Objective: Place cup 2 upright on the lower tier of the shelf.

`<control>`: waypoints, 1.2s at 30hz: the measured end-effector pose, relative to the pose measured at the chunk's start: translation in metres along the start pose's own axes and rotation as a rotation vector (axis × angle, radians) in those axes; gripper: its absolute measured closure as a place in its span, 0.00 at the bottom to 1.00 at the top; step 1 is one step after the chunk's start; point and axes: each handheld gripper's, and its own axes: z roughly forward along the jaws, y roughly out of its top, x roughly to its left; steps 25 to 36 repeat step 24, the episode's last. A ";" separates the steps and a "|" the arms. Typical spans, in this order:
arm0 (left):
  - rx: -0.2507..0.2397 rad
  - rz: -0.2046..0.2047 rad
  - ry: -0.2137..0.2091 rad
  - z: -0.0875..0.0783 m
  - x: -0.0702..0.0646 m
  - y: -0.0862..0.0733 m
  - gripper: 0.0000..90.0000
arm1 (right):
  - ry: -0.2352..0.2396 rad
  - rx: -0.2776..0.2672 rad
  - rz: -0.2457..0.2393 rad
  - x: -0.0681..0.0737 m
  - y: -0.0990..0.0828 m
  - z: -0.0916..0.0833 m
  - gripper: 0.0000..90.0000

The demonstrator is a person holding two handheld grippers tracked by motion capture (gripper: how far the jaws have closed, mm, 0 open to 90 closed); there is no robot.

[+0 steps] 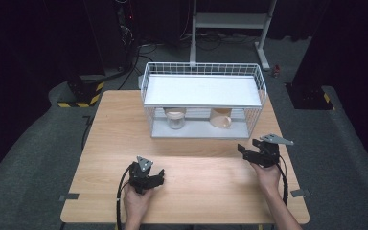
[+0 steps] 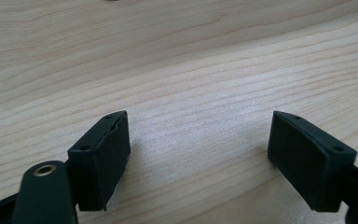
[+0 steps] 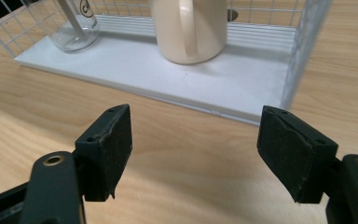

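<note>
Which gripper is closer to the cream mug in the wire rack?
Right. The right gripper sits just in front of the rack, jaws open toward the mug. The left gripper is farther back over bare table, off to the mug's left.

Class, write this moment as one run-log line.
left gripper: open, over wooden table | right gripper: open, empty, facing cream ceramic mug on white wire rack's lower shelf

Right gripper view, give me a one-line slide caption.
Open right gripper faces a cream mug on the wire rack's white shelf.
</note>
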 end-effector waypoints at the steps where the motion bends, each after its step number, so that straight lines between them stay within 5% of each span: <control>1: 0.000 0.000 0.000 0.000 0.000 0.000 0.24 | -0.006 0.000 -0.006 0.000 -0.003 -0.004 0.30; 9: 0.000 0.000 0.000 0.000 0.000 0.000 0.24 | -0.053 0.102 -0.033 -0.010 -0.039 -0.017 0.30; 16: 0.000 0.001 0.000 0.000 0.000 0.000 0.24 | -0.110 0.192 -0.097 -0.009 -0.063 -0.009 0.29; 36: 0.000 0.001 0.000 0.000 0.000 0.000 0.24 | -0.127 0.194 -0.116 -0.004 -0.064 -0.009 0.28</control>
